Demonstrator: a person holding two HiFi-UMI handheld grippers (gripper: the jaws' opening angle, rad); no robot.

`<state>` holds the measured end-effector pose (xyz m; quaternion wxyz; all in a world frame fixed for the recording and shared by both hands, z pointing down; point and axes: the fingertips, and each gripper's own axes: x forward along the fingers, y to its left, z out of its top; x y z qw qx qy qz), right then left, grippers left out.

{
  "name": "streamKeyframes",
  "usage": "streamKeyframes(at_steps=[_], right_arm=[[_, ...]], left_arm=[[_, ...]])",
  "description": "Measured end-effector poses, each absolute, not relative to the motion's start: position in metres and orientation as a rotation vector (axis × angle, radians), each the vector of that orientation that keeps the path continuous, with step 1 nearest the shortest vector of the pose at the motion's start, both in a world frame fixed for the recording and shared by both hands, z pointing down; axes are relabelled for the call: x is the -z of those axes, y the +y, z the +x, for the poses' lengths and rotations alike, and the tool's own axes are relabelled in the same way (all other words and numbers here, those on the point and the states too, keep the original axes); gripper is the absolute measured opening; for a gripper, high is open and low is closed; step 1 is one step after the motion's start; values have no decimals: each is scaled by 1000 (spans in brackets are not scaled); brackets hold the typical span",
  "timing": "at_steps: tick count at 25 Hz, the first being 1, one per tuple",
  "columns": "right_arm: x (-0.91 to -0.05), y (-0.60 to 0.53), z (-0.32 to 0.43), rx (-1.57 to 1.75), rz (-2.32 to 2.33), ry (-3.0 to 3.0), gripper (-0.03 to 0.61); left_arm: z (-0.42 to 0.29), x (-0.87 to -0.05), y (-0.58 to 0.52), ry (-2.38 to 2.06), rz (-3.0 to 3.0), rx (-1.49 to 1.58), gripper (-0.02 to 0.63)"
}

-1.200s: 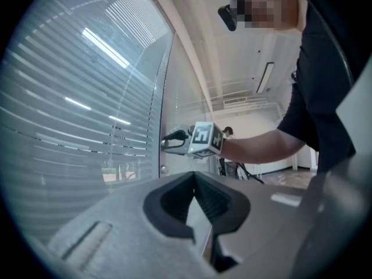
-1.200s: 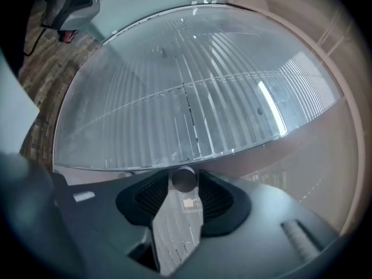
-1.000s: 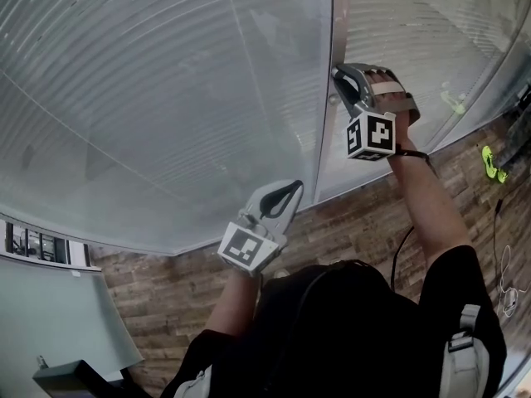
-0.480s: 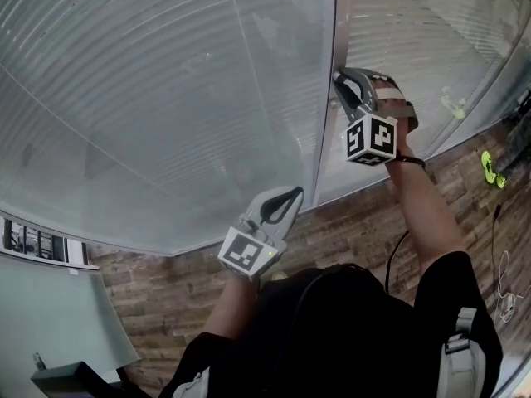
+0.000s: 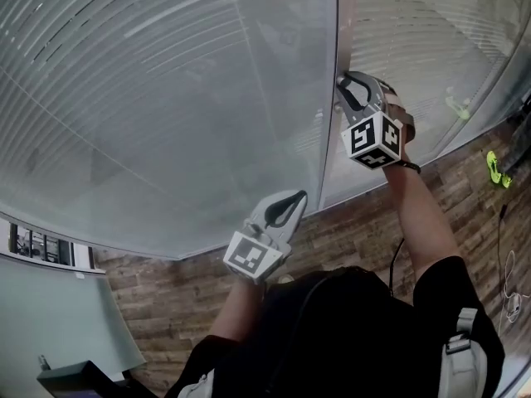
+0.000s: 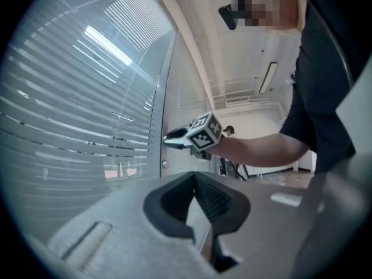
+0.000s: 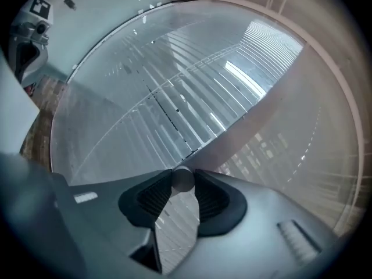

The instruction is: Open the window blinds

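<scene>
The window blinds point(image 5: 166, 98) hang behind glass, their horizontal slats partly tilted with light showing between them point(image 7: 174, 86). A vertical metal frame post point(image 5: 333, 23) divides the two panes. My right gripper point(image 5: 342, 85) is raised against this post and is shut on a small round knob point(image 7: 182, 178), which sits pinched between its dark pads. My left gripper point(image 5: 292, 199) hangs lower, a little away from the glass, jaws shut with nothing in them. From the left gripper view point(image 6: 195, 176), the right gripper point(image 6: 168, 138) reaches to the post.
Below the window lies a wood-plank floor point(image 5: 348, 230). Small green objects point(image 5: 498, 168) and cables point(image 5: 508, 288) lie on it at the right. A pale grey panel point(image 5: 66, 322) stands at the lower left. My own body fills the bottom of the head view.
My right gripper has rolled on the knob without shifting place. The slats of the left blind have tilted, and bright gaps now show at its upper left. My left gripper stayed put.
</scene>
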<state>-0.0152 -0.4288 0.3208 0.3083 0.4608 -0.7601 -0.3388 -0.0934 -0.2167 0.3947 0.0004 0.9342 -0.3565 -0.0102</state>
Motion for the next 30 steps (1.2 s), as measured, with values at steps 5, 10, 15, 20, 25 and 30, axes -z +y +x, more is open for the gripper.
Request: streamKeyframes(at_steps=[5, 10, 15, 20, 25, 30], right_arm=[[-319, -431, -14, 794, 1271, -2106, 126], [-318, -432, -12, 696, 1353, -2186, 126], [-318, -435, -9, 539, 1423, -2317, 126], [-318, -436, -5, 356, 1485, -2449, 126], [-322, -440, 0, 220, 1521, -2532, 126], [-319, -438, 2, 66, 1557, -2635, 126]], left_arm=[[-95, -395, -218, -1133, 2932, 41, 5], [-95, -397, -217, -1137, 2927, 38, 5], [-97, -395, -218, -1142, 2928, 46, 5], [-97, -396, -217, -1145, 2925, 42, 5], [-96, -396, -218, -1140, 2921, 45, 5], [-96, -396, -218, -1145, 2921, 48, 5]])
